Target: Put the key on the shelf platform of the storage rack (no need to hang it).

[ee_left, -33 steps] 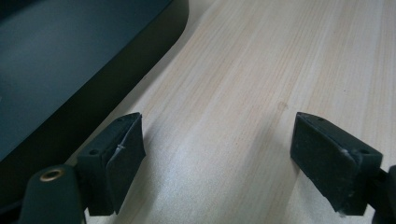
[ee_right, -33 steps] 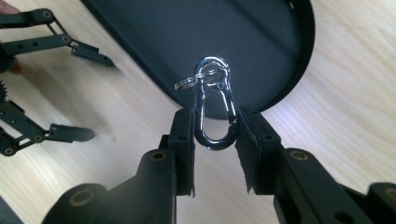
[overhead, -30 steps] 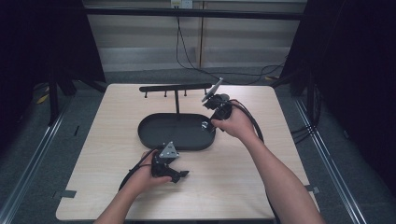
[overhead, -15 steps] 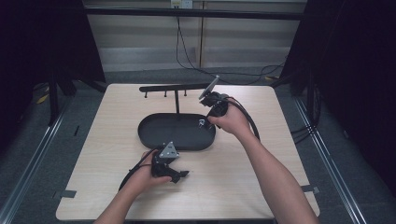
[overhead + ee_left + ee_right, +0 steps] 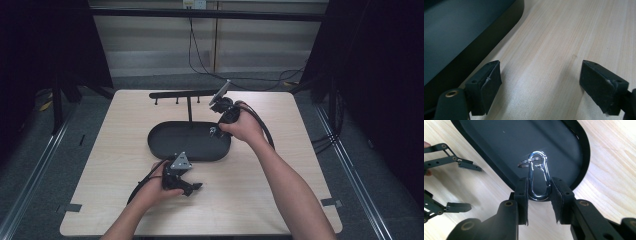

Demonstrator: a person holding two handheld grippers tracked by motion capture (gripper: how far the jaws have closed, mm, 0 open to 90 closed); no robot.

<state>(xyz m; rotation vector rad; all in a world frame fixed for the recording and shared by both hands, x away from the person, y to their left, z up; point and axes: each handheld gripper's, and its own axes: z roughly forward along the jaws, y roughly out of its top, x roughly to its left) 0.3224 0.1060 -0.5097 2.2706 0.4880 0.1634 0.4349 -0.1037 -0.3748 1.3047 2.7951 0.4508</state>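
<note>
Light wood table [image 5: 280,200] sat centre frame; black oval tray [image 5: 165,145] lay mid-table; black rack with short pegs [image 5: 175,94] stood just behind it, its post rising from the tray's far side; cables [image 5: 200,60] trailed over grey floor at top centre.

The carabiner [image 5: 538,177] is a small clip of bright, polished metal, pear-shaped, with a spring gate along one side; a thin split ring [image 5: 527,162] hangs through its narrower far end; its wider end sits pinched between the two black jaws of the right gripper [image 5: 539,192], its long axis running straight out along them; it is held above the right end of the black oval tray [image 5: 499,145]; in the high view it shows as a small glint [image 5: 213,131] by the tray's right rim.
</note>
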